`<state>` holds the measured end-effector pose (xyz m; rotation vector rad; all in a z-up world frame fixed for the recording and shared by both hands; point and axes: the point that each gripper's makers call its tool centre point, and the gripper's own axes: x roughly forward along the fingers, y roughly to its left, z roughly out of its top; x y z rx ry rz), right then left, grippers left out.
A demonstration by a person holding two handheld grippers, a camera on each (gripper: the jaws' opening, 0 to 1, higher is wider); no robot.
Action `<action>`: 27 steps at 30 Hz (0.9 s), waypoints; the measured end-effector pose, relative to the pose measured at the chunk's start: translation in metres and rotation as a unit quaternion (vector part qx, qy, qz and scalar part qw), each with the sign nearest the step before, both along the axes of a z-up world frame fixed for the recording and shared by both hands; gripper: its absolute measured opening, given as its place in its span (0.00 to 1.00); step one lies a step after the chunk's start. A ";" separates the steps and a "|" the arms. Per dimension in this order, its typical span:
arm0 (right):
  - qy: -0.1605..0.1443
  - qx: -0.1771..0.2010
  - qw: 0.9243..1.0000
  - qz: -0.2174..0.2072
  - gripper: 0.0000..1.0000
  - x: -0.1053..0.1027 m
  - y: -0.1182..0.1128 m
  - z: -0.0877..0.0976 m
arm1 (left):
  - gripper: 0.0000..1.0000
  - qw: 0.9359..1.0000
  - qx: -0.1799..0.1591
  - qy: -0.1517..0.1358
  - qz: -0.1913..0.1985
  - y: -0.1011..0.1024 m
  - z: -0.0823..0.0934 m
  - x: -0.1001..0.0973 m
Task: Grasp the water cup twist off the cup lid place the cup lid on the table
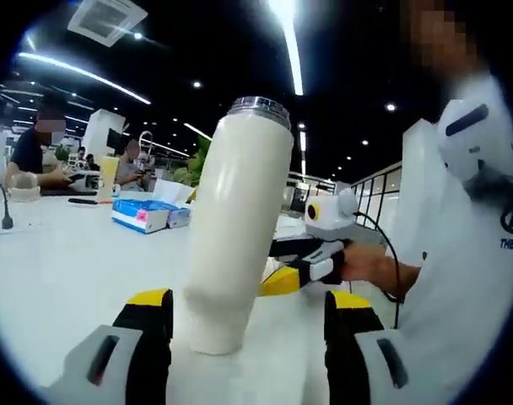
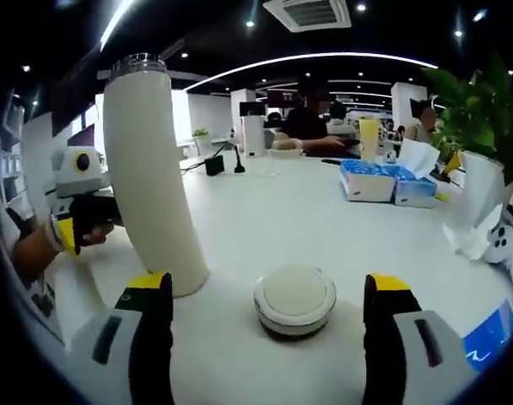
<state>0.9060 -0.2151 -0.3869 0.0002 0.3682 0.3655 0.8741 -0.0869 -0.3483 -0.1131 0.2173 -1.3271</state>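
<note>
Tall cream-white cylindrical water cup (image 1: pixel 235 228) stands upright on the white table (image 1: pixel 62 270), its metal threaded mouth uncovered at the top. In the left gripper view the left gripper (image 1: pixel 248 325) has its yellow-tipped black jaws spread wide, one either side of the cup's base; the cup stands between them but nearer the left jaw, and contact with either jaw cannot be confirmed, so nothing is clearly held. Beyond the cup in this view, the right gripper (image 1: pixel 303 261) appears, held by a person's hand (image 1: pixel 366 266). In the right gripper view the right gripper (image 2: pixel 269 321) is likewise wide open and grips nothing. The round cream-white cup lid (image 2: pixel 294 299) with a silver rim lies flat on the table between its jaws, apart from both. The cup (image 2: pixel 151 177) stands just left of the lid, close to the left jaw, not touching the lid. The left gripper (image 2: pixel 83 215) shows behind the cup at the left edge. Farther back on the table: a blue-and-white tissue box (image 2: pixel 370 181), a crumpled white paper (image 2: pixel 476 236), and a green leafy plant (image 2: pixel 484 110) at right. People sit at the far end of the table.
</note>
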 end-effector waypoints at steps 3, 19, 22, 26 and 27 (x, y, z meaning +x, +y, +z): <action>0.005 -0.001 1.000 0.004 0.95 -0.006 0.003 0.000 | 0.79 1.000 0.012 0.000 0.015 0.008 -0.003 -0.005; -0.033 -0.029 0.999 0.014 0.95 -0.071 0.006 0.050 | 0.89 0.975 0.050 0.020 0.214 0.099 0.024 -0.034; -0.039 -0.034 0.999 0.014 0.95 -0.091 0.004 0.053 | 0.89 0.969 0.063 0.021 0.237 0.118 0.023 -0.048; -0.047 -0.039 0.998 0.007 0.95 -0.114 -0.004 0.056 | 0.89 0.958 0.097 0.016 0.270 0.143 0.017 -0.069; -0.050 -0.040 0.998 0.004 0.95 -0.120 -0.006 0.058 | 0.89 0.955 0.110 0.011 0.276 0.149 0.015 -0.075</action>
